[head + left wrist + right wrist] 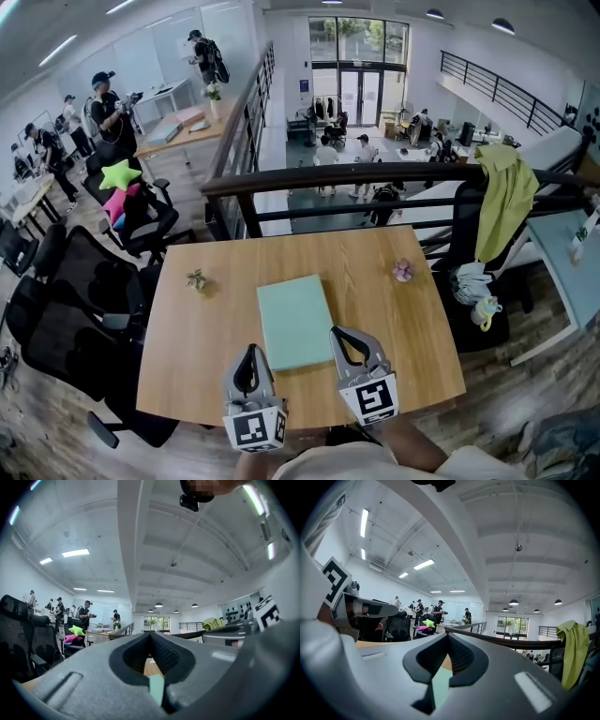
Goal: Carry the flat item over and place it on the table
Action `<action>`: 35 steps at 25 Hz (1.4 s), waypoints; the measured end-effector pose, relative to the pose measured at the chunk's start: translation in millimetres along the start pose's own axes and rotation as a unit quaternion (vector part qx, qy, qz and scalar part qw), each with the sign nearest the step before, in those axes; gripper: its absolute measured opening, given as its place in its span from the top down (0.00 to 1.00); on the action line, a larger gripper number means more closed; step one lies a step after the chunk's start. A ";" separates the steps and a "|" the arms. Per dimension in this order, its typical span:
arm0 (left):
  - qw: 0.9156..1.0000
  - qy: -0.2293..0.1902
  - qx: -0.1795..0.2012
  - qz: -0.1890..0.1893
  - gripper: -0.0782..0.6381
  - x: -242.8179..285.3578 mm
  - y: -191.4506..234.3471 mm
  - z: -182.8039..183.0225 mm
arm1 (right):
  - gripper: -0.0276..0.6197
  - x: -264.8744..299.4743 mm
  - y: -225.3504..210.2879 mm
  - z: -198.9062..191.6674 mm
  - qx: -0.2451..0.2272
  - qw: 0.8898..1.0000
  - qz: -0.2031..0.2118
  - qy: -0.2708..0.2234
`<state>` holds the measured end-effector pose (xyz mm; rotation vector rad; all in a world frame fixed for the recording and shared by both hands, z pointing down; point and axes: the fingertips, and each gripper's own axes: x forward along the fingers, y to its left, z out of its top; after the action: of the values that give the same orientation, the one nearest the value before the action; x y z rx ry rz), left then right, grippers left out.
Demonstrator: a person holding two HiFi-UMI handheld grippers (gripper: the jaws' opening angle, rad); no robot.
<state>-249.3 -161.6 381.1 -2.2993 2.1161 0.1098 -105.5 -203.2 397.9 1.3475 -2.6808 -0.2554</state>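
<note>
In the middle of the wooden table [202, 328] lies the flat green pad [295, 321]. Above the table's near edge, the left gripper [252, 356] and the right gripper [344, 339] sit just beside the pad's near corners. The jaws of both are closed and hold nothing.

Head view sits high and looks steeply down on the wooden table [206, 328], with the left gripper [251, 352] and right gripper [347, 336] poking in at the bottom edge. The two gripper views ride super close behind their own jaws, low and level, facing across the tabletop toward the railing [375, 178], with loads of ceiling above. All three share that railing, the green star cushion [119, 173] and the yellow-green cloth [506, 197].
</note>
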 end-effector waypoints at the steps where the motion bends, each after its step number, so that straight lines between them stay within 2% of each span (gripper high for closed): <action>1: 1.000 0.000 0.000 -0.001 0.89 0.0 -1.2 0.7 | 0.94 0.2 -0.1 1.2 0.001 1.000 0.001 -0.002; 4: 1.000 0.004 0.005 -0.003 0.89 -0.5 -4.4 -1.5 | 0.94 0.0 -0.2 -0.6 0.016 1.000 0.000 -0.004; 8: 1.000 0.009 0.003 -0.002 0.89 -1.3 -4.0 -7.0 | 0.94 -0.4 3.1 -2.4 0.003 1.000 0.005 -0.002; 14: 1.000 0.007 -0.002 -0.002 0.89 -2.0 -4.3 -6.9 | 0.94 -1.5 0.8 -7.1 0.013 1.000 0.003 0.001; 35: 1.000 0.011 -0.005 -0.009 0.89 -8.1 -19.2 -7.7 | 0.94 -8.7 2.3 -7.4 0.004 1.000 0.013 0.003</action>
<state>-230.5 -152.4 388.6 -2.3357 2.1083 0.0948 -100.7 -195.5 405.3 1.3112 -2.6956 -0.2362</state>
